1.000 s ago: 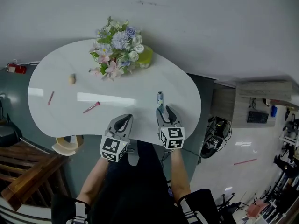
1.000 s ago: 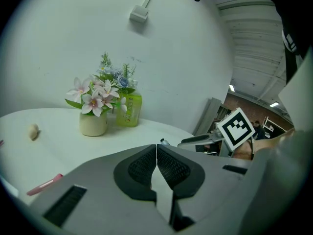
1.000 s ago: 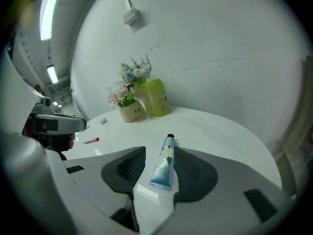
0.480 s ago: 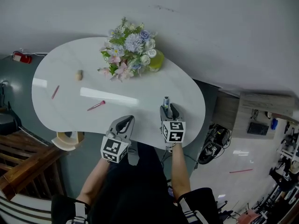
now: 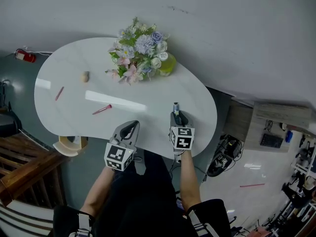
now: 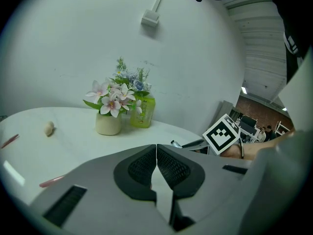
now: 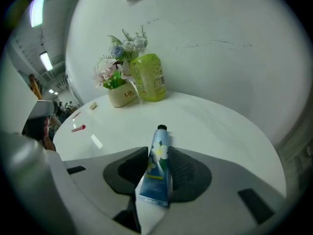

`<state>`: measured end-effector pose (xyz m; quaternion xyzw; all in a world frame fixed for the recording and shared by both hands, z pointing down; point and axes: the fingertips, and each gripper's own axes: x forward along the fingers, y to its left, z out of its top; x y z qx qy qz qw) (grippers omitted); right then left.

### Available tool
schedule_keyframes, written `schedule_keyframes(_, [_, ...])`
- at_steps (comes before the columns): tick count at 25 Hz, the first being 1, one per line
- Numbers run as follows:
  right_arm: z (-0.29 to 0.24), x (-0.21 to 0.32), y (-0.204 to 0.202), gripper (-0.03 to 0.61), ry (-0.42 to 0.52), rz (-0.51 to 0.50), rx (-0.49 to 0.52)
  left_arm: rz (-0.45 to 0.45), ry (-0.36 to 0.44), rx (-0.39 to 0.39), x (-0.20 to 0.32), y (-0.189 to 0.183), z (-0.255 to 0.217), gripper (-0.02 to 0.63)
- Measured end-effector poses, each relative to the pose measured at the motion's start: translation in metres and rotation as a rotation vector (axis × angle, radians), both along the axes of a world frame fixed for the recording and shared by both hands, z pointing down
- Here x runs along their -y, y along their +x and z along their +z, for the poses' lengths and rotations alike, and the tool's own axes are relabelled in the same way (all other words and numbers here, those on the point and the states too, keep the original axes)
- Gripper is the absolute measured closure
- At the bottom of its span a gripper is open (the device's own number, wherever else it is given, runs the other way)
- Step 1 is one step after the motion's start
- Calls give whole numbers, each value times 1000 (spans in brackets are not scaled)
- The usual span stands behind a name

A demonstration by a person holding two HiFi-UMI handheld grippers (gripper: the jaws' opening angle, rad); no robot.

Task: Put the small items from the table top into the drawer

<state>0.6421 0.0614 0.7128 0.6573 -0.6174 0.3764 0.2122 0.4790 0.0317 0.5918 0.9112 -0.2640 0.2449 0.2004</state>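
the right hand-held gripper points down at the bench with a hand cream tube lying lengthwise in its throat. its jaws have just been closing, and the ribbed black pads now appear to bear on both flanks of the tube; that suits a soft, flattened plastic body, which gives less when squeezed across its width. the tube sits at about 4 o'clock on the bench top, near the person's edge, with its small black cap toward 12 o'clock and its crimped tail toward the gripper. it is pale blue with a white flower print, and it looks to rest on the surface, not yet lifted. the left hand-held gripper hangs over the near edge at 6 o'clock with its pads pressed together on nothing, seemingly parked while the other one works. the bench is a glossy white kidney-shaped slab that throws back the ceiling light, so a thin item on it would likely slide rather than catch. at 12 to 1 o'clock stand a bunch of artificial flowers in a cream pot and a translucent green bottle, both too bulky to count as small items. a slim pink stick lies at 8 o'clock, a second pink stick at 9 o'clock and a beige lump at 10 o'clock, all well apart. a cream rounded compartment juts from under the edge at 7 o'clock, possibly the drawer.
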Motion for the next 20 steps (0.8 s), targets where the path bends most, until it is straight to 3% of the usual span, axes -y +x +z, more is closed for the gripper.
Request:
schedule_keyframes(12, [-66,9,-12,433,162,-38,-7,-63,66,-19,-1,-20,-28,594])
schedule_keyframes(20, [-135,28,-74,434,292,-204,1,-178,147,-29,2,-64,-63,594])
